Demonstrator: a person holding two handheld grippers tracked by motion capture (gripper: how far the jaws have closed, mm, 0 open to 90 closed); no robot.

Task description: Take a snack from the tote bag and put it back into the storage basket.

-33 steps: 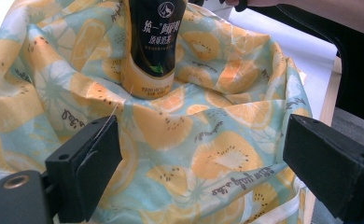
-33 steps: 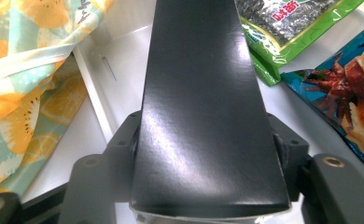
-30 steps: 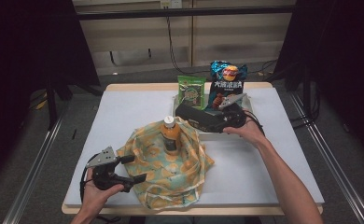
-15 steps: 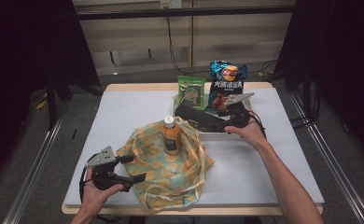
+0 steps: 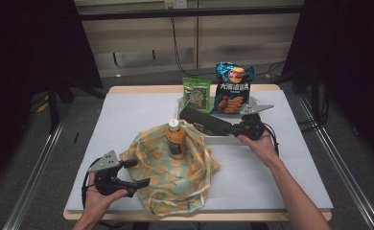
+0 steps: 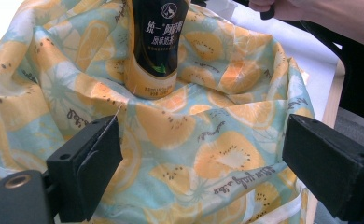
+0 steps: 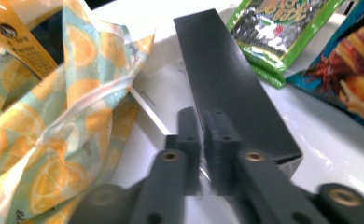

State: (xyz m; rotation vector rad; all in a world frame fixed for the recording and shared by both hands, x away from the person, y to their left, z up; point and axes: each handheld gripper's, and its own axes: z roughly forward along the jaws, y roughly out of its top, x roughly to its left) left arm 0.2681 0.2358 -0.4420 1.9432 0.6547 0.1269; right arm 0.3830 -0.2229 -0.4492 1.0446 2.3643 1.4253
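The left hand (image 5: 99,194) comes in from the bottom edge, low on the left side. It holds the left gripper (image 5: 136,173) flat, pointing to the right. Its two black jaws stand far apart, with nothing between them.

The right arm (image 5: 290,191) reaches up and forward from the bottom right, long and almost straight. The right hand (image 5: 258,143) wraps around the right gripper (image 5: 226,128), which points to the left. In the right gripper view, its jaws are pressed close together, with only a thin gap showing
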